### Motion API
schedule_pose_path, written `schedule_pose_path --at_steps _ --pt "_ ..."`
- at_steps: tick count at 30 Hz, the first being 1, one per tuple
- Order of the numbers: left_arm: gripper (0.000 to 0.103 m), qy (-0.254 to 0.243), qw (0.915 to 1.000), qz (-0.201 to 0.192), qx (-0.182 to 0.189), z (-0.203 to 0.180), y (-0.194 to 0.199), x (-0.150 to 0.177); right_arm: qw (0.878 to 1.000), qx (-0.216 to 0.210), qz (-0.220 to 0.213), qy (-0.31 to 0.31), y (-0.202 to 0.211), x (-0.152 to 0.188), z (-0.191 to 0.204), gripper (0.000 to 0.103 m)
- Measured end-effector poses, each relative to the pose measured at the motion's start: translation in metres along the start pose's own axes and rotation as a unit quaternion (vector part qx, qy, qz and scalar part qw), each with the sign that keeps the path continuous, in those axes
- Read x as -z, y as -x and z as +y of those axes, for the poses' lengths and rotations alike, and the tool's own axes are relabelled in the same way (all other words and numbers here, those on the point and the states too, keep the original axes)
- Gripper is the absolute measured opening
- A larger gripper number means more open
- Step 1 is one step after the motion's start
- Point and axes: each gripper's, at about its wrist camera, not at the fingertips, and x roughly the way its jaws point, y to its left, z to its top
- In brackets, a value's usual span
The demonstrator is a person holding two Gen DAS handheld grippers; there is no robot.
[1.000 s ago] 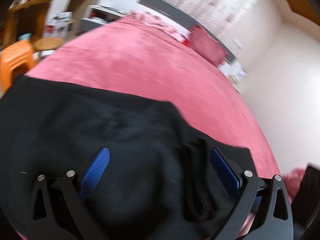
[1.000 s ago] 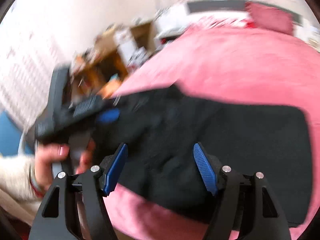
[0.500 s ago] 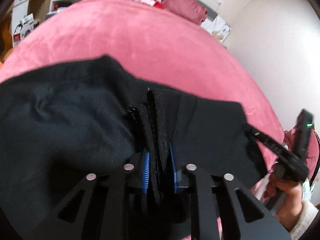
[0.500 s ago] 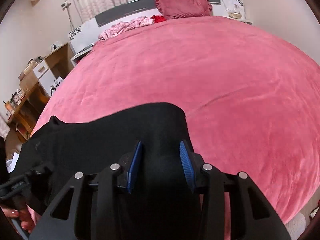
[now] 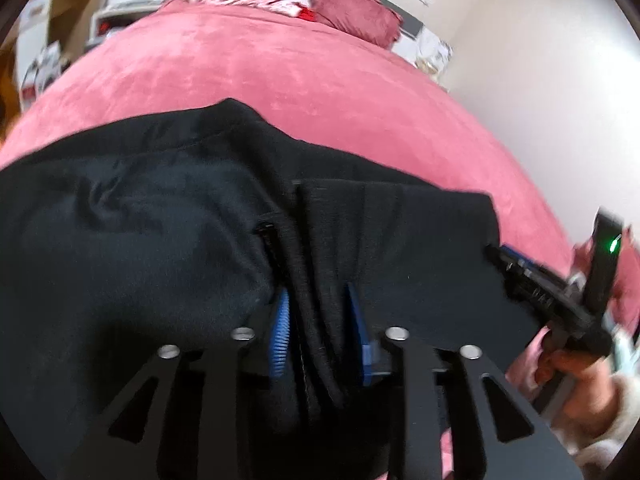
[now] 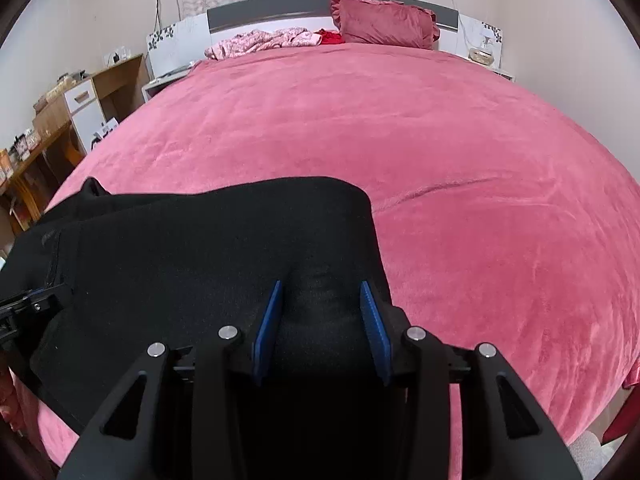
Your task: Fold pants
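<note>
Pink bedspread [image 6: 440,140], red pillow [image 6: 384,22], perhaps crumpled clothing [image 6: 264,42], wooden desk [image 6: 36,152]

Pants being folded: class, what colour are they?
Black pants, clearest in the right wrist view.

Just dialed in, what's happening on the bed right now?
A person is folding black fabric pants on the pink plush bedspread. The left gripper is shut on a bunched, seamed edge of the pants; the right gripper grips another edge nearer the bed's side. Both fingers hold cloth, and the pants lie partly doubled over.
</note>
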Motion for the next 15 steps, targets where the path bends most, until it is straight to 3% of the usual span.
schedule_pose_path --at_steps 2,7,10,13,15 --pt "0.056 0.040 0.9991 -0.011 -0.009 0.014 0.013 0.000 1.000 -0.005 -0.018 0.002 0.014 0.001 0.004 0.042" --pt "0.068 0.149 0.9852 -0.072 -0.043 0.058 0.059 0.002 0.992 -0.091 -0.048 0.068 0.036 0.000 0.048 0.042" --pt "0.069 0.210 0.9719 -0.085 -0.062 0.084 0.080 0.011 0.981 -0.154 -0.026 0.111 0.033 0.009 0.076 0.042" --pt "0.072 0.245 0.9615 -0.096 -0.079 0.104 0.100 0.020 0.981 -0.135 0.027 0.135 0.011 0.019 0.084 0.048" --pt "0.077 0.258 0.9549 -0.110 -0.097 0.114 0.111 0.019 0.982 -0.154 0.040 0.106 -0.002 0.019 0.073 0.049"
